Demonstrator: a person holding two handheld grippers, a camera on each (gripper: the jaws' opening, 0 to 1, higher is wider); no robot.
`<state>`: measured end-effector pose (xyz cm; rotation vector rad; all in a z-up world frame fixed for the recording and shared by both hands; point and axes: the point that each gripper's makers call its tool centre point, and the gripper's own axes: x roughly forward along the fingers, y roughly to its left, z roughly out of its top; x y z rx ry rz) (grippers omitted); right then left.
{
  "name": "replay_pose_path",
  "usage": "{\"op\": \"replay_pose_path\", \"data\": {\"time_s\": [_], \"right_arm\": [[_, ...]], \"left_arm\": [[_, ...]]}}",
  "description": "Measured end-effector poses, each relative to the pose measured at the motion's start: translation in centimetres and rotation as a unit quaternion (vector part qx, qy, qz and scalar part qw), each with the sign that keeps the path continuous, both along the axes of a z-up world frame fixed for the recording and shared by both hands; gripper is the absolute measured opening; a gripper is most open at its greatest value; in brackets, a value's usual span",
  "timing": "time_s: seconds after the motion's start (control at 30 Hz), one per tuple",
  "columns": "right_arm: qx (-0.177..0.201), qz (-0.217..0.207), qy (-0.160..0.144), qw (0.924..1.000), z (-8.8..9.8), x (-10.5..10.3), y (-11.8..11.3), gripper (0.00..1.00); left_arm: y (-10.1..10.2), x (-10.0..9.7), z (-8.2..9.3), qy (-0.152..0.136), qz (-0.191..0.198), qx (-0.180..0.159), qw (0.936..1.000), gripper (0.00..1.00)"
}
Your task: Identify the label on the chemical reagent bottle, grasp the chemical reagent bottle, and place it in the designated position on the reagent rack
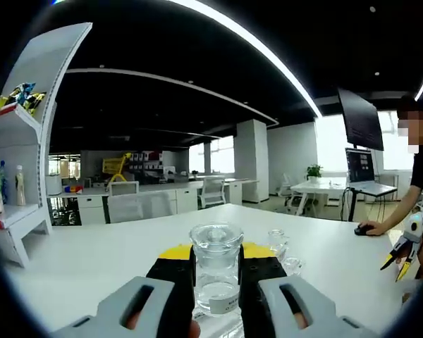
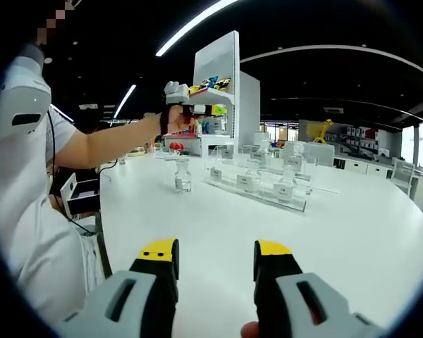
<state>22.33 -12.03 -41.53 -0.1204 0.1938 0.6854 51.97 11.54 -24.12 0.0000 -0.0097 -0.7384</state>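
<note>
One white table (image 2: pixel 352 232), open-plan office; left tongs (image 1: pixel 216 264) clamping glass bottle (image 1: pixel 216 271); right tongs (image 2: pixel 215 262) agape, empty.

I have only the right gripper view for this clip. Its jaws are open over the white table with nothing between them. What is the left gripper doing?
Observer: In the left gripper view, the left gripper has its jaws shut on a clear bottle with a glass stopper.
Reviewer: Does it carry a label?
Observer: Yes, a white label sits low on its front, but the print is too small to read.
Reviewer: Anyone else around?
Observer: At the far right edge of the table, a person rests a hand on a mouse.
</note>
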Motion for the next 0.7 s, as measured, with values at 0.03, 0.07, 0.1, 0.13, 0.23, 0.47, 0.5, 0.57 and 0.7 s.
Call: {"op": "replay_pose_path", "data": {"time_s": [0.03, 0.07, 0.1, 0.13, 0.23, 0.47, 0.5, 0.57, 0.7], "right_arm": [[0.0, 0.0, 0.0, 1.0, 0.0, 0.0, 0.0, 0.41], [0.002, 0.001, 0.0, 1.0, 0.0, 0.0, 0.1, 0.41], [0.003, 0.002, 0.0, 1.0, 0.0, 0.0, 0.1, 0.41], [0.003, 0.002, -0.001, 1.0, 0.0, 0.0, 0.1, 0.41], [0.002, 0.003, -0.002, 1.0, 0.1, -0.1, 0.1, 0.41], [0.002, 0.005, -0.002, 1.0, 0.1, -0.1, 0.2, 0.41], [0.002, 0.005, -0.002, 1.0, 0.1, -0.1, 0.2, 0.41], [0.002, 0.006, -0.003, 1.0, 0.1, -0.1, 0.3, 0.41], [0.003, 0.012, -0.006, 0.9999, 0.3, -0.5, 0.6, 0.41]], "left_arm": [[0.0, 0.3, -0.1, 0.001, 0.0, -0.002, 1.0, 0.23], [-0.1, 0.8, -0.3, 0.004, 0.003, -0.001, 1.0, 0.23], [0.0, 1.3, -0.5, 0.005, 0.006, 0.001, 1.0, 0.23], [0.1, 1.7, -0.7, 0.008, 0.01, 0.004, 0.9999, 0.23], [0.0, 2.3, -1.0, 0.012, 0.012, 0.011, 0.9998, 0.23], [-0.6, 3.8, -1.5, 0.011, 0.019, 0.018, 0.9996, 0.23], [-0.6, 4.1, -1.6, 0.014, 0.024, 0.015, 0.9995, 0.23], [-0.6, 4.4, -1.7, 0.021, 0.025, 0.009, 0.9994, 0.23], [-0.2, 5.3, -2.0, 0.019, 0.056, 0.022, 0.998, 0.23]]}}
